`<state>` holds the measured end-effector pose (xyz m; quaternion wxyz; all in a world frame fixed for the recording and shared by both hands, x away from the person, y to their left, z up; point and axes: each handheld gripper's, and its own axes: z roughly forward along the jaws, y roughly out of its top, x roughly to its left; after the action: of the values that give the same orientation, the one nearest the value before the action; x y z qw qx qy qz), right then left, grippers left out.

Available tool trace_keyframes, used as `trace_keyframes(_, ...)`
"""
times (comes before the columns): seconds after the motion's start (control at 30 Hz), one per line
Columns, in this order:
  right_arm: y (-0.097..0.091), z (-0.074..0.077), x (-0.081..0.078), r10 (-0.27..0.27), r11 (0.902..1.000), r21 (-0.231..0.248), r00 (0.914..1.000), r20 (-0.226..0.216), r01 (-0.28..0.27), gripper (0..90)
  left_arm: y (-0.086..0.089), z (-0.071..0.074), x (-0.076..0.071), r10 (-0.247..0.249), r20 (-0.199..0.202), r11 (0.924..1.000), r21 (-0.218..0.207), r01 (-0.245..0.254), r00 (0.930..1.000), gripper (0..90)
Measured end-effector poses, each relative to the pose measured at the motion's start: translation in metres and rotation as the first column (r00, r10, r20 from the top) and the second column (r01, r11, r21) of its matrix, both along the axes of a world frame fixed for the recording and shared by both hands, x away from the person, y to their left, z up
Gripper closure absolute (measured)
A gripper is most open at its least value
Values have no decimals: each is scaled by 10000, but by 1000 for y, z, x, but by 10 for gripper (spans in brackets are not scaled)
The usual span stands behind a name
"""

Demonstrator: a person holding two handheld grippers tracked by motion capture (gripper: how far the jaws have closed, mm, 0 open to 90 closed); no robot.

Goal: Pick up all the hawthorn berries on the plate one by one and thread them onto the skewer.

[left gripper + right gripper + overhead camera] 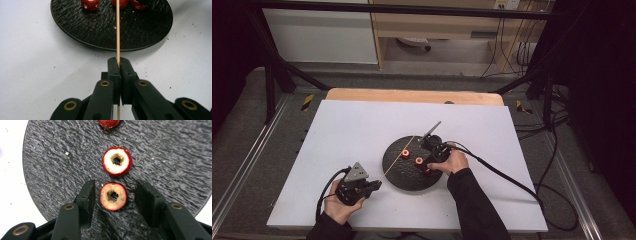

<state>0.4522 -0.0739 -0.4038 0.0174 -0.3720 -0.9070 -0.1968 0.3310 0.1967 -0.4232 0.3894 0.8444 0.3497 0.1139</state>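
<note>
A black round plate (pixel 398 172) on the white table carries three cored red fruit pieces. My right gripper (pixel 115 192) is open and stands over the plate with its jaws on either side of the nearest fruit ring (pixel 113 196), not touching it. A second ring (pixel 117 161) lies just beyond and a third piece (pixel 108 123) farther off. My left gripper (pixel 118 62) is shut on a thin wooden skewer (pixel 118 30), which points across the plate (pixel 100 27) towards the fruit. In the high view the left gripper (pixel 376 185) sits left of the plate and the right gripper (pixel 428 167) is over it.
The white board (pixel 352 130) lies on a wooden table. Black cables trail from both grippers, the right one looping off the table's right side (pixel 512 180). Dark frame posts stand at the far corners, with grey floor around.
</note>
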Motion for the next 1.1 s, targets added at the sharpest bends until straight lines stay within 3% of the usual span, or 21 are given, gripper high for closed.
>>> trace_keyframes(0.7,2,-6,3,-59,9997,-234,9993,-374,50,618,-2,0,0,-21,-15,10000,23,21,10000,884)
trace_keyframes(0.93,-5,9,-1,-311,9994,163,9994,-130,313,620,-1,0,-1,93,46,10000,-16,-93,9999,884)
trace_keyframes(1.1,-15,23,-8,-633,9937,947,9977,251,607,621,-2,0,-2,154,113,9998,-94,-153,9998,884)
